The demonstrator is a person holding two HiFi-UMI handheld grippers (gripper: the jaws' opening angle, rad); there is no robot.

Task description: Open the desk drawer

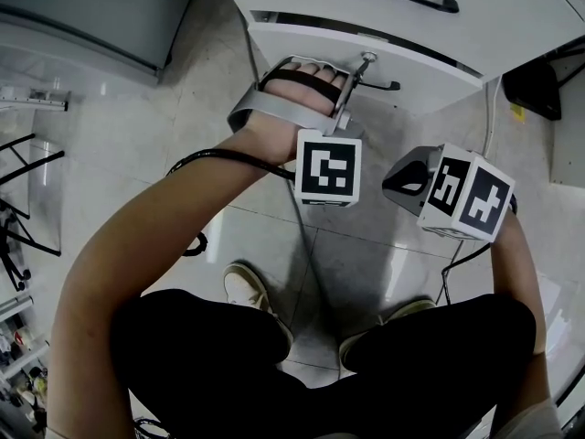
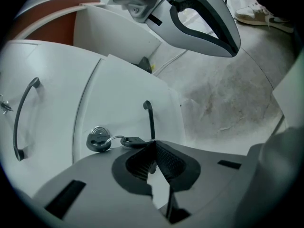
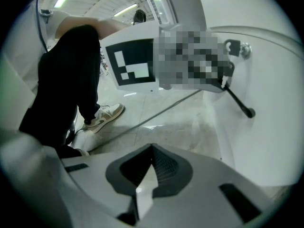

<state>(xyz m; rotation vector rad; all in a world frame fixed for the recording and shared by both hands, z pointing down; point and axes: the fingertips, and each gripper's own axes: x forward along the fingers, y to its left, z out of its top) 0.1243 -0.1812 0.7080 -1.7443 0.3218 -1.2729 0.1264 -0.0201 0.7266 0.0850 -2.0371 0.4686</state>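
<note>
- Left of the left gripper view: a second handle (image 2: 21,122) curves down a neighbouring white front. It is not my target, and I am leaving it alone.
- Left of centre in that view: a lock (image 2: 98,139) sits in the drawer (image 2: 123,99) front with a key (image 2: 130,141) hanging from it on a ring, just beside my grip. If the lock is turned, my pull will strain the handle and the drawer will not move. The ring could also snag on the pads.
- Centre of that view: my left tongs (image 2: 153,148) are clamped narrow on the drawer's thin black handle (image 2: 150,120), low on the bar. In the head view the drawer sits at upper centre, and I judge it shut or barely proud.
- The bar is slim and smooth, so a quick tug could slide it out of the pads. A pull off the drawer's own line could rack it in its runners.
- Right of the head view: my right tongs (image 1: 402,183) hang over the floor (image 1: 274,227) with the pads together on nothing, well apart from the drawer.
- Below them in that view the knees are close in. I judge that a drawer coming out far could meet them.
</note>
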